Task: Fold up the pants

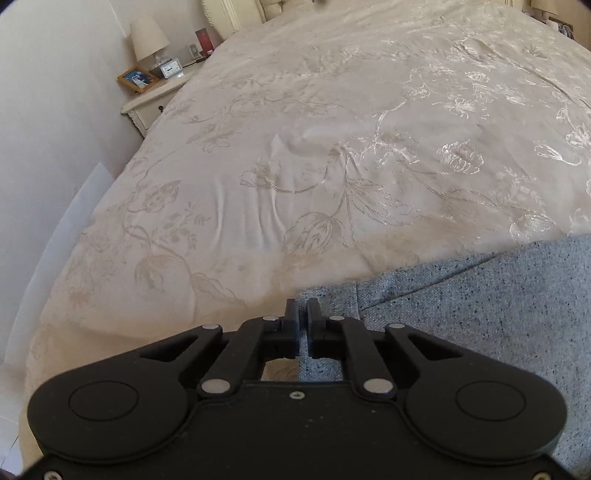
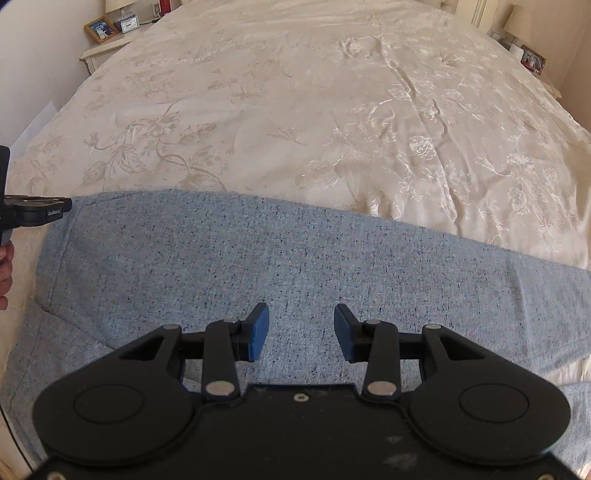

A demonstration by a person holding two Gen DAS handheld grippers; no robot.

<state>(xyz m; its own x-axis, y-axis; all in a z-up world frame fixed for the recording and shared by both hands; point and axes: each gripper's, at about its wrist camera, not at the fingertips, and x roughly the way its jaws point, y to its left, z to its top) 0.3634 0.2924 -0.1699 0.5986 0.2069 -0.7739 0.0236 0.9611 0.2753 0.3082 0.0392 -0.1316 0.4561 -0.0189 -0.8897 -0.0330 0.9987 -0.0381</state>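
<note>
Speckled light-blue pants (image 2: 258, 258) lie spread across the near part of a cream floral bedspread (image 2: 295, 110). In the left wrist view the pants (image 1: 480, 314) fill the lower right. My left gripper (image 1: 302, 306) is shut on the left edge of the pants, with cloth pinched between its fingers. It also shows at the left edge of the right wrist view (image 2: 55, 210), at the pants' far-left corner. My right gripper (image 2: 301, 321) is open, its blue pads (image 2: 258, 332) hovering over the middle of the pants with nothing between them.
A cream nightstand (image 1: 155, 99) stands left of the bed with a lamp (image 1: 147, 37), a clock (image 1: 170, 68) and a framed photo (image 1: 136, 78). Another nightstand with a lamp (image 2: 517, 22) stands at the far right. A white wall (image 1: 55, 110) runs along the left.
</note>
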